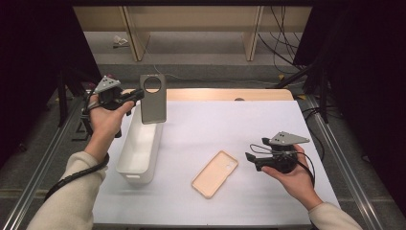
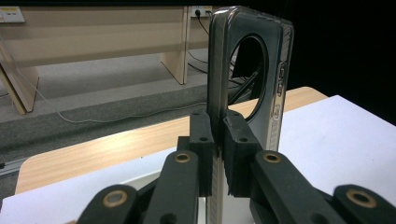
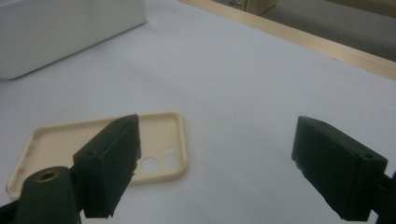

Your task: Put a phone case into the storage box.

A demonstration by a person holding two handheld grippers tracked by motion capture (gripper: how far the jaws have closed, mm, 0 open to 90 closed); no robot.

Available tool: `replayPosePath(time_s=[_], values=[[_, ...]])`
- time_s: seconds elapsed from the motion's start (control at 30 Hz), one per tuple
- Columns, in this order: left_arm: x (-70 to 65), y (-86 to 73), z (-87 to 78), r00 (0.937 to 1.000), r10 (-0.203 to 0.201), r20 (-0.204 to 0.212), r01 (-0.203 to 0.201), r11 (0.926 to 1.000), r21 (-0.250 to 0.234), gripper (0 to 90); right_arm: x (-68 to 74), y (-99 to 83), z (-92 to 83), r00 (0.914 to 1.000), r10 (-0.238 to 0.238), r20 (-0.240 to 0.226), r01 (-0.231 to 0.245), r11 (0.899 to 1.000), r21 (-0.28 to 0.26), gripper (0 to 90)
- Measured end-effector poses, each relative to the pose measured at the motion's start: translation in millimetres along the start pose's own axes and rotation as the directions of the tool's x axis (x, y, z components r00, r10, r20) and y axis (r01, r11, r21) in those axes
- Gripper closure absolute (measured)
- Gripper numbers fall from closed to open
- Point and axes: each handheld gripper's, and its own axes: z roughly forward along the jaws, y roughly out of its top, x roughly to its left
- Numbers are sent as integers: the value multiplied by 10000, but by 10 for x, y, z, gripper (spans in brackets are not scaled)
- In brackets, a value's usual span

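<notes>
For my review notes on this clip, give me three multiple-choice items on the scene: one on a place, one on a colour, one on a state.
1. Where is the grey phone case?
A. lying on the table
B. held up above the white bin
C. inside the bin

2. What colour is the phone case lying on the table?
A. beige
B. blue
C. black

3. How do the fingers of the right gripper stand?
A. shut on the beige case
B. shut on nothing
C. open

Answers:
1 B, since the left gripper pinches its edge and holds it upright over the bin.
2 A, it is pale beige on the white cover.
3 C, a wide gap shows between them.
</notes>
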Motion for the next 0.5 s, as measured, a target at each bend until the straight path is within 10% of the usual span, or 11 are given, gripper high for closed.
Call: replayPosePath(time_s=[0.5], values=[[107, 9, 29, 9998, 87, -156, -85, 9999, 117, 828, -7, -4, 4, 10000, 50, 26, -50, 10000, 9, 164]])
